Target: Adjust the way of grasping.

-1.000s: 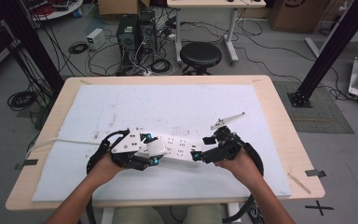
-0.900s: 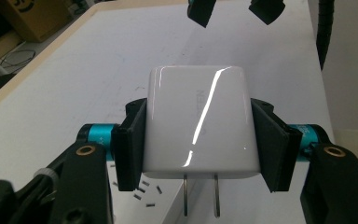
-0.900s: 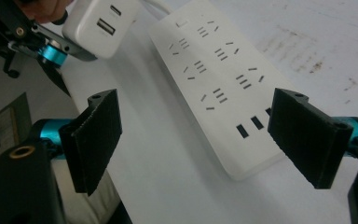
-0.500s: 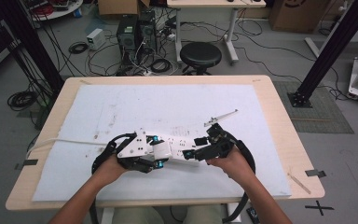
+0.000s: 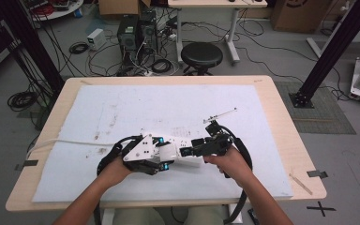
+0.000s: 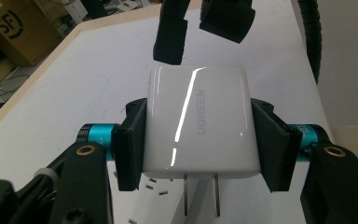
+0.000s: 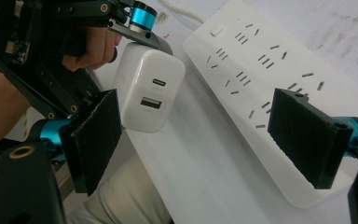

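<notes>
My left gripper [image 6: 200,140] is shut on a white UGREEN charger [image 6: 200,126], one pad on each side, its two prongs bare below. In the high view the left gripper [image 5: 165,153] holds the charger [image 5: 169,150] over the near end of a white power strip [image 5: 180,135]. My right gripper [image 7: 200,137] stands wide open with nothing pressed between its pads. Its right pad [image 7: 307,135] hangs over the power strip [image 7: 256,70] and its left pad is beside the charger [image 7: 149,91]. In the high view the right gripper [image 5: 187,151] faces the left one closely.
A white mat [image 5: 168,103] covers the wooden table [image 5: 281,117]. A thin rod [image 5: 220,114] lies on the mat behind the right gripper. The strip's white cable [image 5: 75,140] runs off to the left. A black stool [image 5: 201,55] and cables stand beyond the far edge.
The right gripper has shifted a little to the left, toward the left gripper and the charger. The left gripper still holds the charger in about the same place.
</notes>
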A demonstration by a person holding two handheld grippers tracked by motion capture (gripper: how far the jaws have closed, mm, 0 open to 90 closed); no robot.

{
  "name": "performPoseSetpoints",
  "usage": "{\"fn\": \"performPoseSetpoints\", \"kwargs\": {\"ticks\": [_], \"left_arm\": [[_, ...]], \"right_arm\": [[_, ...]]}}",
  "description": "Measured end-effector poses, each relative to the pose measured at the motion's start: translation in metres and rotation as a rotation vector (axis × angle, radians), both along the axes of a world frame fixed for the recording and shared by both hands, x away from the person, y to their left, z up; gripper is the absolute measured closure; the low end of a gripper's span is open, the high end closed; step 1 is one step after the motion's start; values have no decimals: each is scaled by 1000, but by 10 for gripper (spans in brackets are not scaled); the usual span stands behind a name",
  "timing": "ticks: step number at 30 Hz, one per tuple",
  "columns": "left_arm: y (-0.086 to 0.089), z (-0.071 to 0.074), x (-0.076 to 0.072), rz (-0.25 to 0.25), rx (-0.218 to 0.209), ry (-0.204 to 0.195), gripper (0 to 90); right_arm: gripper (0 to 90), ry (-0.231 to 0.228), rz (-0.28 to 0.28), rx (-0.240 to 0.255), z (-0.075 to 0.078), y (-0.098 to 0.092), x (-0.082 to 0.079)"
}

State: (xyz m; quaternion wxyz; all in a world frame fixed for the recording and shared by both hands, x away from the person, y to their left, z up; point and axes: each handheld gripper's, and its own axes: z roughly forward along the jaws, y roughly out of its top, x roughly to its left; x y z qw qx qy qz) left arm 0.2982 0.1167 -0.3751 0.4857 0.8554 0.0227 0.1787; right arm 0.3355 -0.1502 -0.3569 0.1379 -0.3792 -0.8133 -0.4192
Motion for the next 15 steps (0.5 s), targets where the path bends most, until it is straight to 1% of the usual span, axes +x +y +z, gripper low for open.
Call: {"fn": "performPoseSetpoints", "kwargs": {"ticks": [1, 3, 4, 6, 8, 9, 10, 13, 14, 15], "left_arm": [[-1, 0, 1, -2, -1, -3, 425], [-2, -1, 1, -2, -8, -7, 425], [-3, -1, 1, -7, -4, -3, 425], [-5, -2, 1, -9, -7, -8, 425], [-7, -2, 0, -12, -10, -7, 425], [-8, -2, 1, -17, -12, -11, 425], [-8, -2, 1, -17, -12, -11, 425], [-10, -3, 0, -21, -18, -7, 425], [-11, -3, 0, -23, -21, -5, 425], [-13, -3, 0, -26, -17, -5, 425]], "right_arm": [[177, 8, -1, 1, 0, 1, 0], [177, 21, 4, 25, -2, 1, 2], [177, 31, 8, 32, -3, 2, 2], [177, 48, 0, 43, -3, 2, 3], [177, 57, 9, 58, -4, 3, 4], [176, 66, 10, 63, -4, 4, 4], [176, 66, 10, 63, -4, 4, 4], [177, 101, 20, 77, -6, 7, 6], [177, 101, 20, 77, -6, 7, 6], [177, 119, 22, 90, -7, 8, 7]]}}
